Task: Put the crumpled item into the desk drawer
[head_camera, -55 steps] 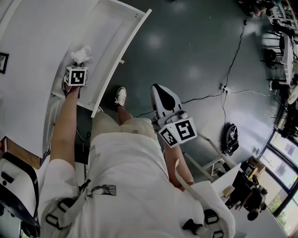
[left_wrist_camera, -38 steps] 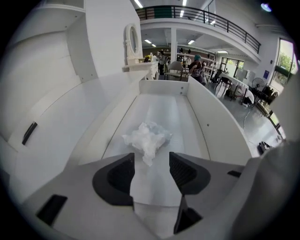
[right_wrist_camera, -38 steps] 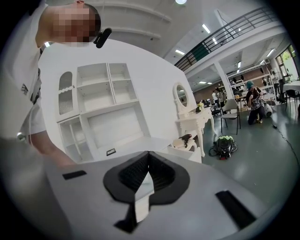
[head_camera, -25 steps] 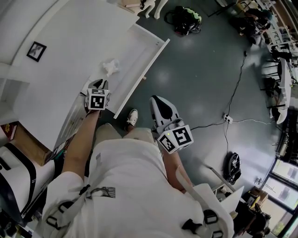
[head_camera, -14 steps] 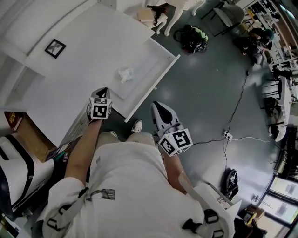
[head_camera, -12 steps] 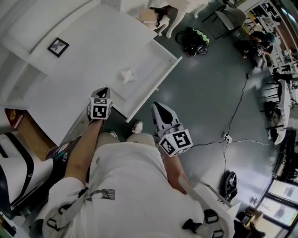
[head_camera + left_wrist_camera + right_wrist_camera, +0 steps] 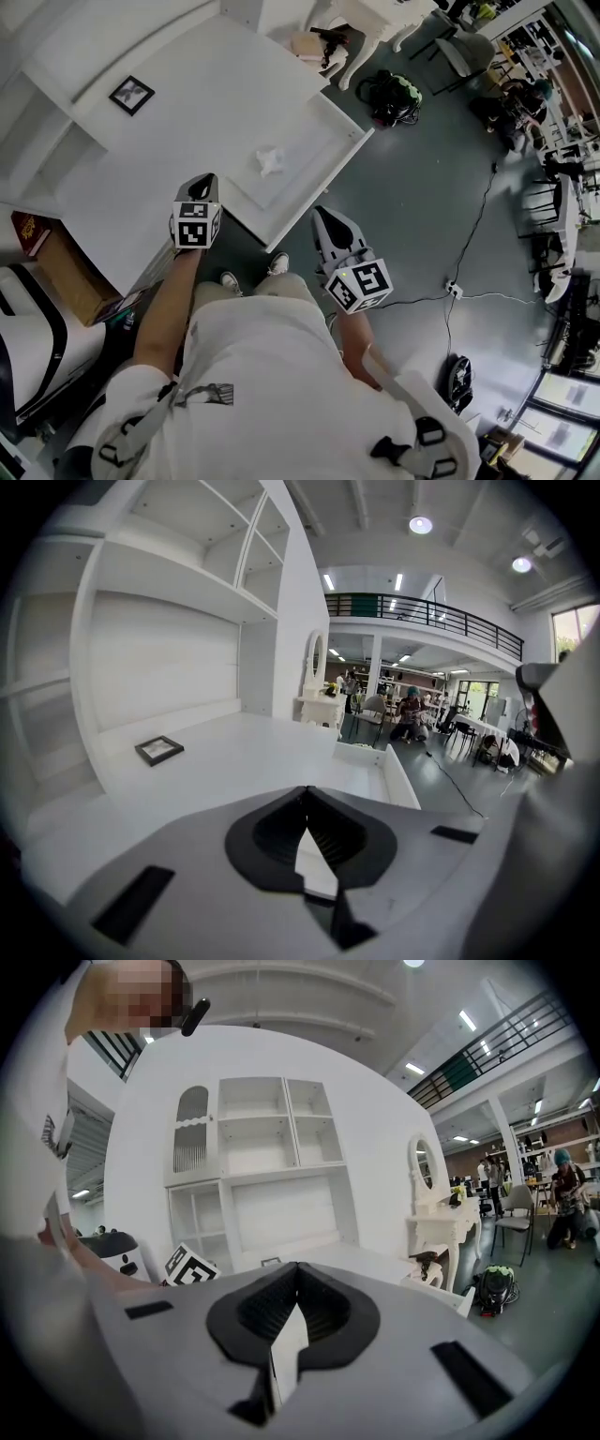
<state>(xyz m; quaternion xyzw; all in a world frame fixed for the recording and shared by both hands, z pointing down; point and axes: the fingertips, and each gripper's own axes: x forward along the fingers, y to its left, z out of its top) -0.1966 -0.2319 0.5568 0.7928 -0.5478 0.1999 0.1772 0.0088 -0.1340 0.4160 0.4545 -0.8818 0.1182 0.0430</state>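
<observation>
Drawer (image 7: pixel 305 141) stands open in the head view, and the crumpled item (image 7: pixel 271 161) lies inside it. The left gripper (image 7: pixel 207 179), which was at the item before, is now drawn back from it, and the right gripper (image 7: pixel 324 218) hangs well apart. In the left gripper view the jaws are pressed together with nothing between them. In the right gripper view the jaws are also together and empty. The placing seems done.

A small dark picture frame (image 7: pixel 131 94) lies flat near the tabletop's (image 7: pixel 187 112) back edge, below white shelves (image 7: pixel 37 122). A brown box (image 7: pixel 70 272) stands past the tabletop's end nearest the person. On the grey floor (image 7: pixel 422 206) sits a black-and-green backpack (image 7: pixel 394 97), and a cable (image 7: pixel 480 202) runs to a power strip (image 7: pixel 453 288).
</observation>
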